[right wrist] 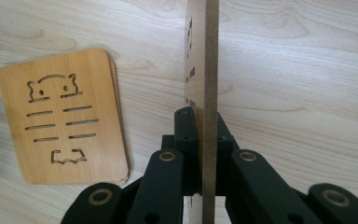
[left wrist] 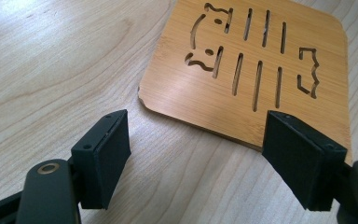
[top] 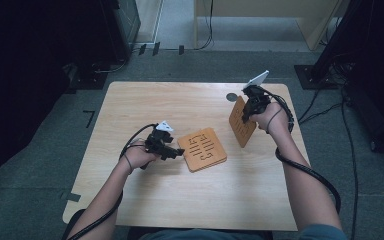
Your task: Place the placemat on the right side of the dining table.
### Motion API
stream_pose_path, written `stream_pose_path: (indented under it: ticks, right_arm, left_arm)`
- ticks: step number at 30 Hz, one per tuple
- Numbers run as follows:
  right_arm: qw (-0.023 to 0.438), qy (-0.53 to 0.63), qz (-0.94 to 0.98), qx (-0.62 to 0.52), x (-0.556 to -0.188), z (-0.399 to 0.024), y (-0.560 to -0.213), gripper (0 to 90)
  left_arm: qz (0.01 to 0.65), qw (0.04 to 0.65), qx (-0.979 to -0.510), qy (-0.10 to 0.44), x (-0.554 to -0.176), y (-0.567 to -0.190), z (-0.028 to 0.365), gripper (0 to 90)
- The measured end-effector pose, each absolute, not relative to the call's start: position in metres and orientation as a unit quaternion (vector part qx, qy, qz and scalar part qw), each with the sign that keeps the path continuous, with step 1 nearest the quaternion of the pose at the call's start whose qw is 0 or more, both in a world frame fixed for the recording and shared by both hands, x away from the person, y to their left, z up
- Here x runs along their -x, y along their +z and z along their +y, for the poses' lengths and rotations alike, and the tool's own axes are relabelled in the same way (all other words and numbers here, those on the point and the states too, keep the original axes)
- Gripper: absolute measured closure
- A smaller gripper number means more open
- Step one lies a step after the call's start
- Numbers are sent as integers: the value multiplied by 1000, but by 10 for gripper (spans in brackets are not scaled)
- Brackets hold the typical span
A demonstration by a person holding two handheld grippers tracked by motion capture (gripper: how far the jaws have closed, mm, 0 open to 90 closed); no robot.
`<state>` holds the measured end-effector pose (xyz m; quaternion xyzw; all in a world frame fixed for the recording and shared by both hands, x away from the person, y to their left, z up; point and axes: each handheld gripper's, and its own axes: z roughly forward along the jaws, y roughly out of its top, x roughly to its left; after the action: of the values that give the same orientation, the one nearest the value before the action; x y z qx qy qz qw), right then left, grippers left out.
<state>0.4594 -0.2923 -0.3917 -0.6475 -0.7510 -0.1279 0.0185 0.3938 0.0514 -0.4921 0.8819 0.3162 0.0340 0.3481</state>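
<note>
A bamboo coaster (top: 203, 149) with a cut-out cat pattern lies flat near the table's middle; it also shows as the flat coaster (left wrist: 256, 65) and the flat coaster (right wrist: 65, 123), apparently on top of another one. My left gripper (top: 177, 151) rests on the table just left of it, open, its pads (left wrist: 103, 156) close to the coaster's near edge. My right gripper (top: 246, 111) holds a second coaster (top: 242, 122) upright on edge above the table's right side. In the right gripper view the jaws are shut on this held coaster (right wrist: 204, 70), seen edge-on.
A small dark round disc (top: 231, 97) lies on the wooden table (top: 180, 195) near the far right, behind the held coaster. Cables trail from both grippers. Dark stands and equipment surround the table on the floor.
</note>
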Motion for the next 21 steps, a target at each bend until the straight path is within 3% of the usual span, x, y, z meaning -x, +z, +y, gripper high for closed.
stream_pose_path:
  ticks: [21]
  right_arm:
    - [0,-125,-714,689,-470,-327,-390,874]
  left_arm:
    - [315,345,-884,35,-394,-494,52,225]
